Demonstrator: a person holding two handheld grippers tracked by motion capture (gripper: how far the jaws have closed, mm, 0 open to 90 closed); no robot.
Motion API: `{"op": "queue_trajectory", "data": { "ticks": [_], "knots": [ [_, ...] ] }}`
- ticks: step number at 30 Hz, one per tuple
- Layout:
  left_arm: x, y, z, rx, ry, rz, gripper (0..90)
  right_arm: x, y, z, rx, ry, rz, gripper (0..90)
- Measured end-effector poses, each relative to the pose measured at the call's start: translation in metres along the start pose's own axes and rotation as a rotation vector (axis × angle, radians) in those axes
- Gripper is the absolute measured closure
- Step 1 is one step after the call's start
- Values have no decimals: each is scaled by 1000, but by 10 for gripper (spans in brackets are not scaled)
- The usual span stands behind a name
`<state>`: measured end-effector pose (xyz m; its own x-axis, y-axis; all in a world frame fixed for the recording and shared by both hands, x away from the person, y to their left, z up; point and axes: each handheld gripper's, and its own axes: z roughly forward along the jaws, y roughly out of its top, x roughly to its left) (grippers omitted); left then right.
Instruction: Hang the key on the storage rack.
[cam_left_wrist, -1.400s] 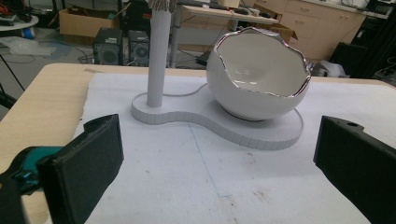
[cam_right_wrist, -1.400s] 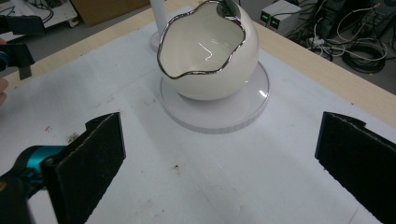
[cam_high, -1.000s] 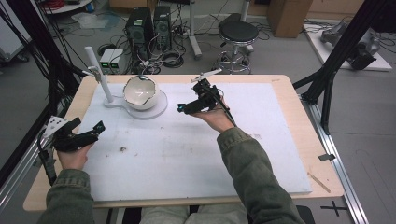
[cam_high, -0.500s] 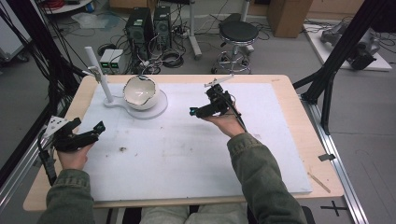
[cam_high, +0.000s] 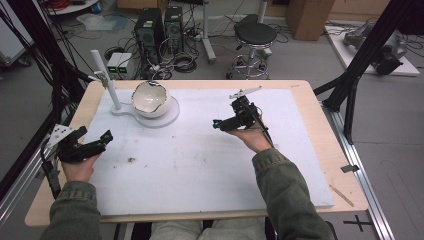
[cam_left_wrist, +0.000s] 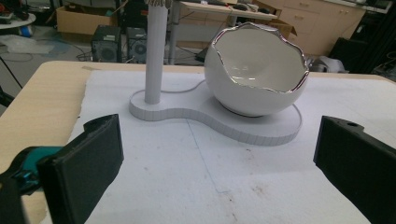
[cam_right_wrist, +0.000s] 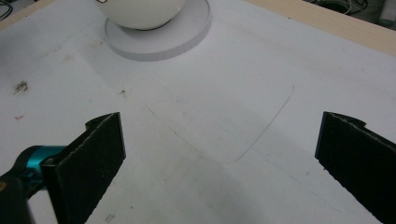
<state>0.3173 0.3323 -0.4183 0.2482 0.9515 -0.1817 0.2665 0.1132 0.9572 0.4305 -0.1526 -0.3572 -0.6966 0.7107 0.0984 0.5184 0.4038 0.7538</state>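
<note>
Bowl (cam_high: 150, 99), egg-shaped with a jagged silvery rim, is sitting upright, mouth facing up, on the round end of a white stand (cam_high: 167, 116) at the table's (cam_high: 310, 100) far left; a plain post (cam_high: 106, 79) is rising beside it. Right gripper (cam_high: 220, 123) is hovering mid-table, pointing left, jaws spread and empty. Left gripper (cam_high: 102, 137) is resting near the left edge, jaws likewise wide apart. Glossy ceramic is contrasting with the matte white mat (cam_high: 210, 165).
</note>
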Motion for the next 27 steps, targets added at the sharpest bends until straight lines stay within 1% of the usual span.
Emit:
{"op": "queue_trajectory", "data": {
  "ticks": [4, 7, 8, 9, 10, 11, 13, 15, 16, 17, 18, 22, 25, 26, 27],
  "knots": [
    [0, 0, 1, 2, -2, 0, 19, -4, -5, -6, -6, -10, 8, 6],
    [0, 0, 1, 8, -3, 5, 19, -9, -13, -15, -21, -33, 22, 6],
    [-1, -1, 1, 7, -4, 4, 19, -9, -13, -15, -21, -33, 22, 6],
    [-1, -1, 1, 9, -4, 7, 19, -10, -15, -17, -18, -43, 27, 6],
    [-1, -1, 1, 9, -3, 7, 19, -12, -17, -19, -14, -53, 21, 6],
    [-1, -1, 1, 10, -3, 7, 19, -14, -22, -23, -19, -67, 28, 6],
    [-1, -1, 1, 9, -5, 6, 19, -16, -24, -25, -22, -68, 33, 6],
    [-1, -1, 0, 10, -5, 8, 19, -20, -32, -31, -29, -87, 45, 6],
    [-1, -1, 0, 13, -4, 8, 19, -20, -32, -31, -29, -87, 45, 6],
    [-1, -1, 0, 14, -5, 10, 19, -23, -37, -34, -28, -93, 54, 6],
    [-1, -1, 1, 14, -5, 11, 19, -23, -37, -34, -28, -93, 54, 6],
    [-1, -1, 1, 12, -6, 6, 19, -28, -49, -41, -41, -110, 78, 6],
    [-2, -1, 1, 14, -8, 9, 19, -32, -55, -46, -29, -139, 81, 6],
    [-2, -1, 1, 14, -9, 8, 19, -32, -57, -48, -30, -147, 86, 6],
    [-3, -1, 1, 13, -9, 9, 19, -33, -59, -50, -43, -158, 91, 6]
  ]
}}
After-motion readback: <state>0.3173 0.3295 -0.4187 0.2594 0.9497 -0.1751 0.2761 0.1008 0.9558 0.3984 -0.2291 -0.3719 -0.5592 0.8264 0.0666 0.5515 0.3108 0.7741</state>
